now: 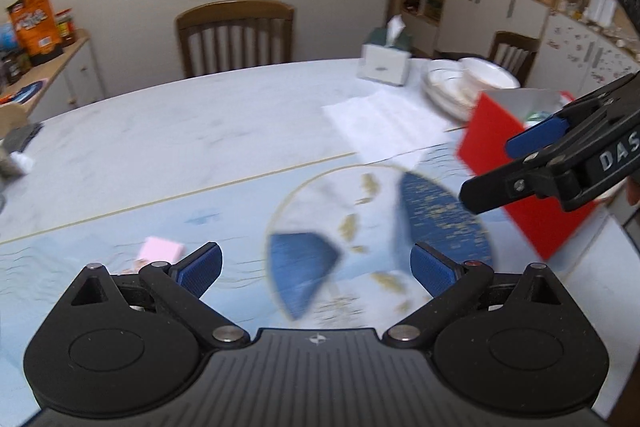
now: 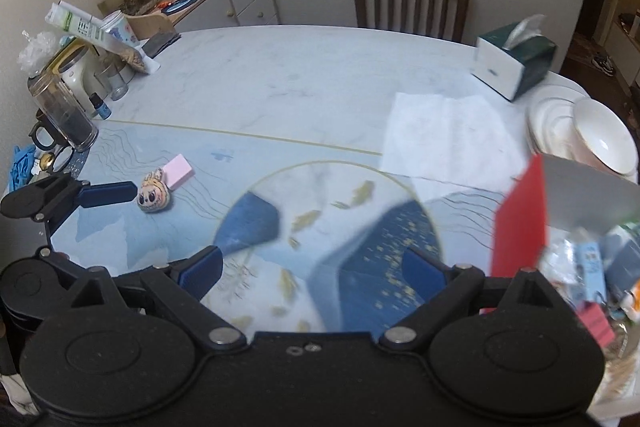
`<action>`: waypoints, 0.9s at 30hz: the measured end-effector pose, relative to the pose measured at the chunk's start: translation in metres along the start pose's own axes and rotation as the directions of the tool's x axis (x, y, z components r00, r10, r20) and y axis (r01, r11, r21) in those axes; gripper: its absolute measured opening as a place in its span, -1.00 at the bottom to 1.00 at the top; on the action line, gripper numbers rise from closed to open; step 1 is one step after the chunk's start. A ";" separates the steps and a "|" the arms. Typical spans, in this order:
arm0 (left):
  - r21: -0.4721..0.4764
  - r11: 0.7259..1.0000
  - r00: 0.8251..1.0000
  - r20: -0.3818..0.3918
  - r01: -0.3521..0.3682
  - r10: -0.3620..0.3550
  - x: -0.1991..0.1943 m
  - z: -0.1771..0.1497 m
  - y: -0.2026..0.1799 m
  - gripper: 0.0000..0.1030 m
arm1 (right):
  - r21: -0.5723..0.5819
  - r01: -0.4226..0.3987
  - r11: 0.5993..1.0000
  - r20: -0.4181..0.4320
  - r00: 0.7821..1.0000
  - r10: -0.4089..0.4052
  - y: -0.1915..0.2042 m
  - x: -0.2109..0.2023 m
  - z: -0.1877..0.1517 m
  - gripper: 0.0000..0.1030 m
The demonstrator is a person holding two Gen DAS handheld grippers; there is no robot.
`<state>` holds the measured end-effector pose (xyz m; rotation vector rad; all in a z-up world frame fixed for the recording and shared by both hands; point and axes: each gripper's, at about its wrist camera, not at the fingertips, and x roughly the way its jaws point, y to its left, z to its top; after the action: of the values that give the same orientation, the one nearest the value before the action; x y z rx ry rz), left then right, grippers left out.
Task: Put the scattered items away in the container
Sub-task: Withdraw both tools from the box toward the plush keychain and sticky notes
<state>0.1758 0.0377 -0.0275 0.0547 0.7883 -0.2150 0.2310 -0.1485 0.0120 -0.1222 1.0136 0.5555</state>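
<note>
A small plush toy head point(image 2: 154, 195) lies on the blue table mat, touching a pink block point(image 2: 180, 171) just behind it. The left gripper's blue fingertip point(image 2: 108, 194) hangs right beside the toy, apart from it. In the left wrist view my left gripper point(image 1: 316, 269) stands wide open with nothing between its fingers; the pink block point(image 1: 160, 251) shows just beyond its left finger and the toy is hidden. The red box point(image 2: 520, 223) at the right holds several small items. My right gripper point(image 2: 312, 273) is open and empty over the mat's round pattern, left of the red box point(image 1: 500, 147).
A white napkin point(image 2: 448, 135), a tissue box point(image 2: 512, 63) and stacked white plates with a bowl point(image 2: 600, 135) lie behind the box. Jars, a glass mug point(image 2: 64, 115), scissors and packets crowd the table's left edge. Chairs stand at the far side.
</note>
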 end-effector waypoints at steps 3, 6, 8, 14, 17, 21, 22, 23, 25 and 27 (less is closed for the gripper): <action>-0.020 0.999 0.999 -0.022 -0.039 0.039 0.006 -0.006 0.019 0.96 | 0.002 -0.005 1.000 -0.010 1.000 0.005 0.015 0.014 0.010 0.87; -0.047 0.997 0.998 -0.034 -0.060 0.059 0.011 -0.012 0.037 0.96 | 0.002 -0.008 1.000 -0.022 1.000 0.008 0.028 0.029 0.019 0.87; -0.051 0.995 0.996 -0.034 -0.083 0.082 0.014 -0.016 0.046 0.96 | -0.004 -0.011 1.000 -0.030 0.999 0.011 0.037 0.039 0.025 0.87; -0.103 0.983 0.988 -0.051 -0.153 0.148 0.030 -0.026 0.075 0.96 | -0.001 -0.014 1.000 -0.050 0.999 0.014 0.060 0.069 0.044 0.87; -0.124 0.973 0.981 -0.063 -0.193 0.186 0.039 -0.029 0.087 0.96 | 0.018 -0.014 1.000 -0.056 0.998 0.015 0.068 0.084 0.052 0.87; -0.145 0.966 0.976 -0.072 -0.215 0.207 0.049 -0.033 0.098 0.95 | 0.014 -0.021 1.000 -0.070 0.997 0.021 0.079 0.101 0.061 0.87; -0.148 0.965 0.976 -0.071 -0.215 0.207 0.051 -0.034 0.100 0.95 | 0.009 -0.023 1.000 -0.076 0.997 0.023 0.081 0.105 0.062 0.87; -0.151 0.964 0.975 -0.072 -0.219 0.211 0.053 -0.035 0.102 0.94 | 0.005 -0.026 1.000 -0.082 0.996 0.026 0.083 0.108 0.063 0.87; -0.161 0.964 0.976 -0.071 -0.213 0.204 0.056 -0.036 0.104 0.94 | -0.007 -0.028 1.000 -0.097 0.995 0.027 0.088 0.115 0.065 0.87; -0.159 0.963 0.975 -0.069 -0.219 0.210 0.058 -0.037 0.105 0.86 | -0.018 -0.030 0.999 -0.109 0.994 0.027 0.092 0.122 0.067 0.87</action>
<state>0.2121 0.1347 -0.0977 -0.0116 0.8428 0.0586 0.2869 0.0006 -0.0392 -0.1566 1.1176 0.5898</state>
